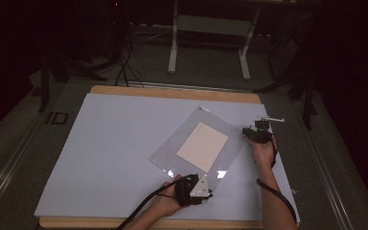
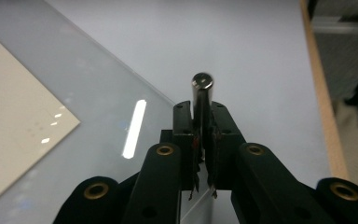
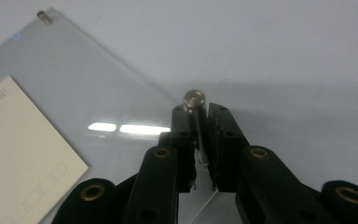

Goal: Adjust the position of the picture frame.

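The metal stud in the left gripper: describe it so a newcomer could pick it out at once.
Start at the clear acrylic sheet lying askew on the pale table mat, a cream card under it. Go to its near corner, where the left gripper is shut on a round-headed metal stud. Unlike the far-corner stud, it is clamped between jaws.

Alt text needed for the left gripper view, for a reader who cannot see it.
The left tongs are shut on a small metal pin at a corner of a clear plastic sheet. The sheet lies flat on a pale blue table, with a cream paper under or inside it at left.
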{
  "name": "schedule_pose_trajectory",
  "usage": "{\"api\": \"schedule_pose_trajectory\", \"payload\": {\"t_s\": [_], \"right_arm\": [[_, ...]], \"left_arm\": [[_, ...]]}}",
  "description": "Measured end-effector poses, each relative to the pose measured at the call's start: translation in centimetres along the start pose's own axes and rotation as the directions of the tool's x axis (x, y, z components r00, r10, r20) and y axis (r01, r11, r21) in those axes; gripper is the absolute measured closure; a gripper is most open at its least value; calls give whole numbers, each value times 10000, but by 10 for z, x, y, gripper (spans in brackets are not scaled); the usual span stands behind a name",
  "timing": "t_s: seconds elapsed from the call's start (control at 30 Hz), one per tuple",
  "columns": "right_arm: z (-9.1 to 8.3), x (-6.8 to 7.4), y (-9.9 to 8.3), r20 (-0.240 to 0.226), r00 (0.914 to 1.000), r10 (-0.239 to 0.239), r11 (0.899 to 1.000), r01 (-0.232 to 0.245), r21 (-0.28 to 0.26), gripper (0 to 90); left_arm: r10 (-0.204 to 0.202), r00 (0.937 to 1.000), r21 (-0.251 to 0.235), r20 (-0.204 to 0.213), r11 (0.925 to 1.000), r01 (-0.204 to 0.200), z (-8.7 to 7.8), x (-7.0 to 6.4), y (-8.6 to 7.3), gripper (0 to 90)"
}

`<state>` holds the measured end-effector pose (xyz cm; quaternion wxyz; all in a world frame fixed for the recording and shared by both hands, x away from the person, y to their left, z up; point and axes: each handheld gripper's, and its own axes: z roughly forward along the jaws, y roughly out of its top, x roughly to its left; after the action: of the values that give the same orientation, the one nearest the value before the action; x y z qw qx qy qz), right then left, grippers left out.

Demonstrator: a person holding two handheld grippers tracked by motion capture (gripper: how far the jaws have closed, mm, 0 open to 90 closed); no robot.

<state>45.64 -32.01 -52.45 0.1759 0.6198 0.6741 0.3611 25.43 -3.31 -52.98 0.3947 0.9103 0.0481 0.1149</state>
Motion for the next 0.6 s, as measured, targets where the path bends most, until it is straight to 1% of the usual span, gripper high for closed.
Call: {"api": "schedule_pose_trajectory", "payload": {"t_s": [0.13,0.17,0.2,0.3,0.43,0.53,0.57,0.6], "right_arm": [[1,1,2,-119,9999,8,10000,-8,32,814],[1,2,2,-221,9997,81,10000,-81,5,809],[2,4,5,-520,9985,175,9998,-177,-46,805],[4,11,10,-679,9976,95,9999,-100,-78,801],[8,30,22,-1023,9947,-57,9999,42,-146,793],[13,51,33,-1333,9903,-386,9992,368,-162,791],[15,58,37,-1458,9882,-469,9988,449,-171,791],[18,66,40,-1519,9869,-551,9984,528,-191,790]], "left_arm": [[-8,10000,34,-43,10000,8,-2,0,-1,836],[-15,9999,94,-152,10000,17,-6,1,-2,836],[-65,9998,59,-172,10000,66,-8,2,-2,836],[-387,9991,-203,-185,9991,383,-17,5,-5,836],[-605,9972,-315,-428,9977,592,-30,6,-8,836],[-658,9954,-290,-690,9975,639,-42,6,-12,836],[-742,9938,-325,-825,9969,717,-46,5,-13,835],[-728,9932,-249,-910,9972,709,-51,6,-14,835]]}}
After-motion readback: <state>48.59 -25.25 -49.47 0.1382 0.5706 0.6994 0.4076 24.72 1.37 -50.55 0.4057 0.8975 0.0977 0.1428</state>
